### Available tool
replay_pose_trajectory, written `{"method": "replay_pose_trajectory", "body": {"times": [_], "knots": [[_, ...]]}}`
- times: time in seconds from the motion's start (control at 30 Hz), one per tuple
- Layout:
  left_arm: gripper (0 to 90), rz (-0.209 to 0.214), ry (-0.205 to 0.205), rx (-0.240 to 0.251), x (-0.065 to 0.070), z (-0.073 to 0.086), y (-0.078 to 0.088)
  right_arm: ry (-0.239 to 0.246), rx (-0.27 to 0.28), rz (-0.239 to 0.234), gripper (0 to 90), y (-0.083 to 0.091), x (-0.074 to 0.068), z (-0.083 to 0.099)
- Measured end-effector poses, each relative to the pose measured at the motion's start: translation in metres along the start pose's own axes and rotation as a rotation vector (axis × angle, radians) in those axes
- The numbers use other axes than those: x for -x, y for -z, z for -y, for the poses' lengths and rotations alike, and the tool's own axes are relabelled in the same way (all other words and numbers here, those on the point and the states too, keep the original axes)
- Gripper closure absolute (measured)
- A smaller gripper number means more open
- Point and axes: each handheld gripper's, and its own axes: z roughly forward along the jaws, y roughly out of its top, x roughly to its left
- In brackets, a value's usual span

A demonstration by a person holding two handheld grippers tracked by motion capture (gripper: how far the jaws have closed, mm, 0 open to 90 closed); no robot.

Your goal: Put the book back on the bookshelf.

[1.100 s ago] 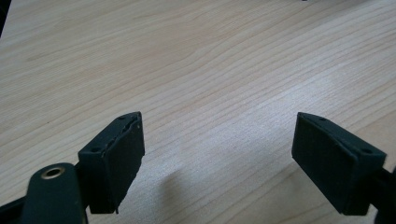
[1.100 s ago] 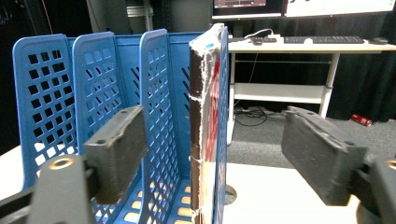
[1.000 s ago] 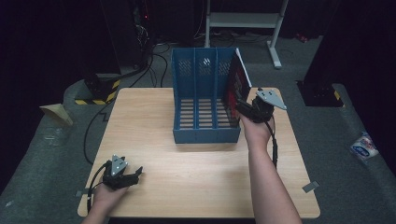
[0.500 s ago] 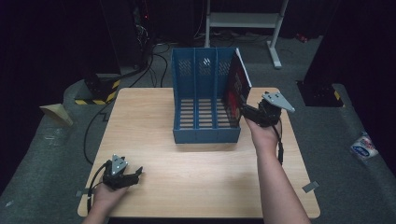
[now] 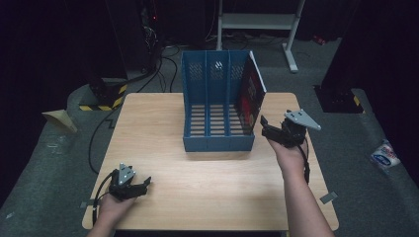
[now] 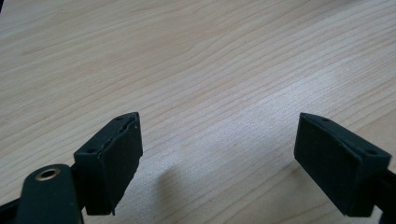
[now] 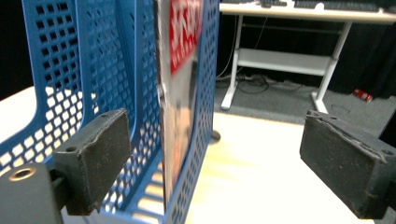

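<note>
A: A dark room, a wooden table [image 5: 207, 187]. Where's the magazine [image 5: 249, 94]?

B: Upright in the rightmost slot of the blue file rack [image 5: 217, 106].

A: And the right hand-held gripper [image 5: 276, 132]?

B: Just beside the rack, jaws just opened wide, holding nothing. The left hand-held gripper [image 5: 129, 186] rests open, empty, near the table's front corner.

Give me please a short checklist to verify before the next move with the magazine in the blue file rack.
1. Magazine stands in the rightmost slot of the blue file rack: ok.
2. Right gripper jaws open, having just been opening, nothing between them: ok.
3. Right gripper apart from the rack: ok.
4. Left gripper open and holding nothing, over bare table: ok.
5. Magazine fully seated on the slot floor: cannot tell.
</note>
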Motion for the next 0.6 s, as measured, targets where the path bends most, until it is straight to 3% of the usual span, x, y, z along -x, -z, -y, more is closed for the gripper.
{"method": "replay_pose_trajectory", "body": {"times": [0.23,0.43,0.5,0.53,0.57,0.6], "knots": [[15.6,0.007,0.005,-0.007,0.000,0.000,0.000,-0.024,-0.071,0.006,8.7,0.016,0.016,0.041],[15.6,0.002,0.010,-0.017,0.000,-0.001,-0.001,-0.021,-0.173,0.043,9.0,0.025,0.031,0.088],[15.8,0.003,0.011,-0.021,0.000,-0.001,-0.002,-0.005,-0.246,0.047,9.0,0.027,0.035,0.113],[15.9,0.003,0.011,-0.021,0.000,-0.001,-0.002,-0.005,-0.246,0.047,9.0,0.027,0.035,0.113],[15.9,0.001,0.008,-0.023,0.000,-0.001,-0.002,0.022,-0.324,0.044,8.9,0.026,0.035,0.127],[15.9,0.001,0.010,-0.026,0.001,-0.001,-0.002,0.024,-0.356,0.037,8.8,0.026,0.035,0.134]]}}
